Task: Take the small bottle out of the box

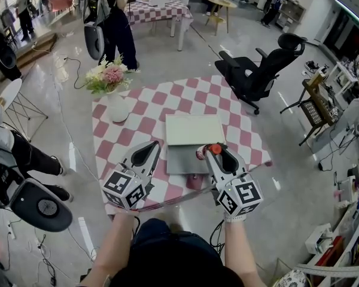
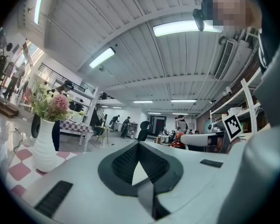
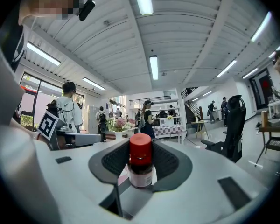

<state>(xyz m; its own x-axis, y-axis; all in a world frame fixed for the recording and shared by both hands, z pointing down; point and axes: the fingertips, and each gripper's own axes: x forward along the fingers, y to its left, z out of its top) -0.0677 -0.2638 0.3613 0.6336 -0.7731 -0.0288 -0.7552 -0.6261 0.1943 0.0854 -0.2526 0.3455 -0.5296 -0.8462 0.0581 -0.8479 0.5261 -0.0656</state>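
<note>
Gripping the small bottle [image 3: 141,164] by its body, right gripper [image 3: 141,174]: jaws closed on the glass below the red cap, with the cap free above the pads. The bottle stands upright along the jaws, a hold that looks chosen to keep it from tipping during the lift. In the head view the bottle [image 1: 207,151] sits at the gripper's tip over the near right part of the box and appears clear of it. Task judged nearly done, with only the setting-down to come.

Left gripper [image 2: 138,158]: jaws together, nothing between them. It is held near the box's left edge without touching, likely kept out of the way.

Box [image 1: 182,160]: shallow, pale and open. The lid [image 1: 194,129] lies flat just behind the tray, so the inside is reachable from above. Whether anything else is inside cannot be told.

Surface [image 1: 137,121]: pink-and-white checked cloth, with the box near its centre.

Vase of flowers [image 1: 110,82]: far left corner of the surface, well apart from the box.

Office chair [image 1: 257,70]: black, on the floor beyond the surface.
</note>
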